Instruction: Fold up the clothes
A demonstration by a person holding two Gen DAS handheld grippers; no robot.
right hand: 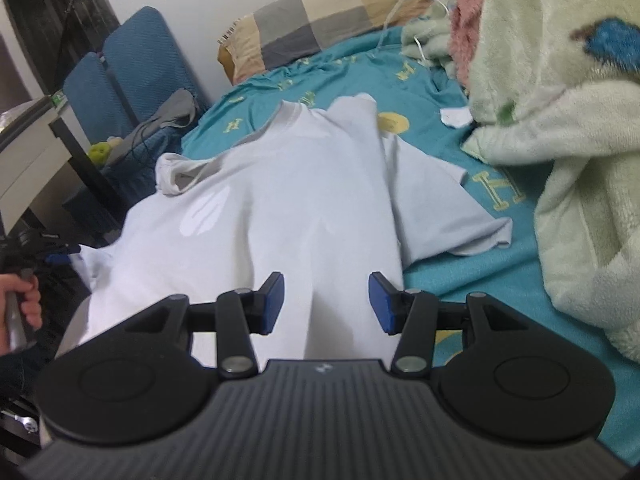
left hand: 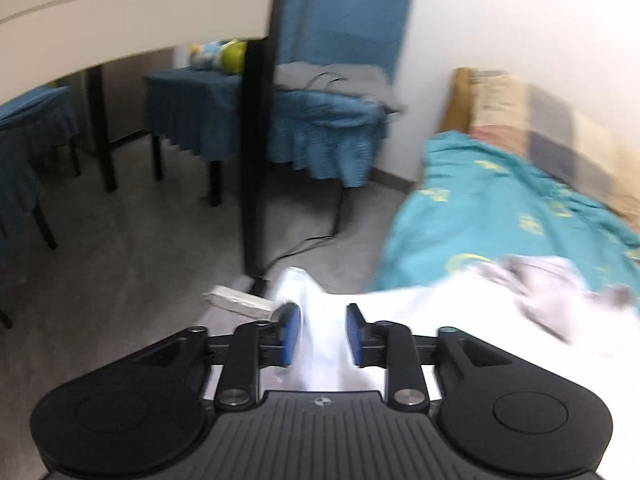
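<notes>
The white T-shirt (right hand: 280,200) lies spread on the bed's teal sheet (right hand: 432,120), collar toward the checked pillow (right hand: 320,20), one short sleeve splayed out toward the fluffy cream blanket (right hand: 560,120) and its hem hanging over the near edge of the bed. The right tongs (right hand: 326,304) hover just above the shirt's lower part, blue pads standing apart and pressing on nothing. In the left view, the left tongs (left hand: 322,334) straddle a raised fold of the shirt's edge (left hand: 312,320); the pads stand apart from the blurred cloth, not clamped. A hand (right hand: 20,308) grips the left tool's handle beside the shirt.
</notes>
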